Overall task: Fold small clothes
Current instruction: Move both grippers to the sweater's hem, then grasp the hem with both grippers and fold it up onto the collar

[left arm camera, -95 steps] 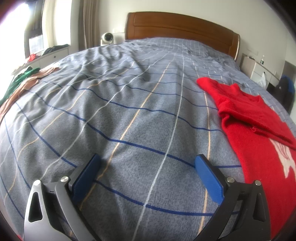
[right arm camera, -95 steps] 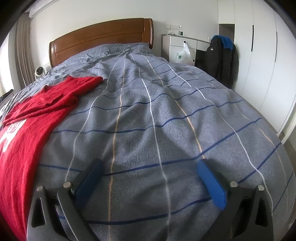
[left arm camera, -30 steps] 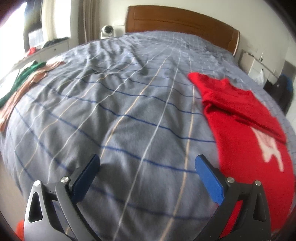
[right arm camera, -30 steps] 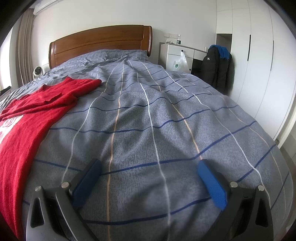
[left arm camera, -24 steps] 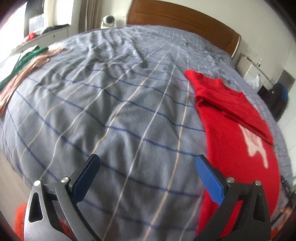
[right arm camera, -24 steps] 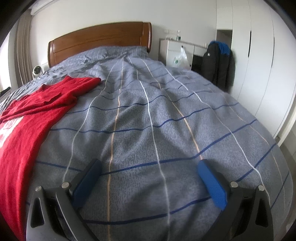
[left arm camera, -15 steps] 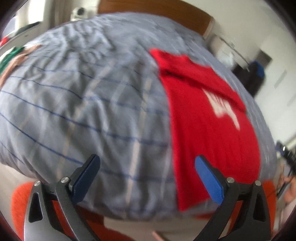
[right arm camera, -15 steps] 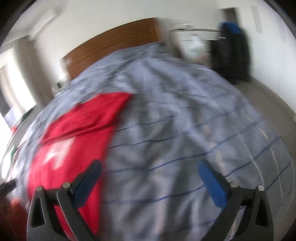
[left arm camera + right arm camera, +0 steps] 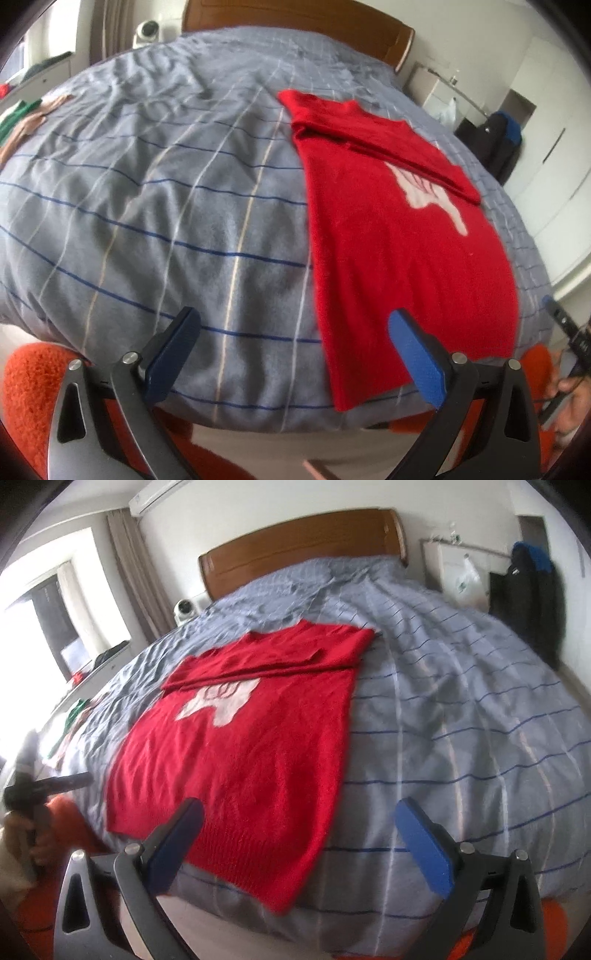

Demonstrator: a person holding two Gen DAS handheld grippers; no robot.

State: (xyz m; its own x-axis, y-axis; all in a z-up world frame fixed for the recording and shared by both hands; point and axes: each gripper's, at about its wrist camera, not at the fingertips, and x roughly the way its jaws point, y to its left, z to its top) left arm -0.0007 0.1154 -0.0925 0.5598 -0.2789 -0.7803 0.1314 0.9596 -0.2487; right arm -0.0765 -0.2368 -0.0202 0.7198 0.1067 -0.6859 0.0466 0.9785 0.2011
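Observation:
A red sweater (image 9: 399,229) with a white motif lies flat on the grey checked bed (image 9: 155,192), its sleeves folded across the chest and its hem at the near edge. It also shows in the right wrist view (image 9: 251,738). My left gripper (image 9: 291,350) is open and empty, off the foot of the bed, just left of the hem's left corner. My right gripper (image 9: 299,834) is open and empty, hovering over the hem's right corner.
Green and tan clothes (image 9: 22,118) lie at the bed's left edge. A wooden headboard (image 9: 303,542) stands at the far end. A dark jacket (image 9: 528,590) hangs at the right by a white cabinet. Orange fabric (image 9: 29,387) shows below the bed's foot.
Both grippers pulled back past the foot of the bed and turned toward the sweater, which now sits centred between them. Both stayed open.

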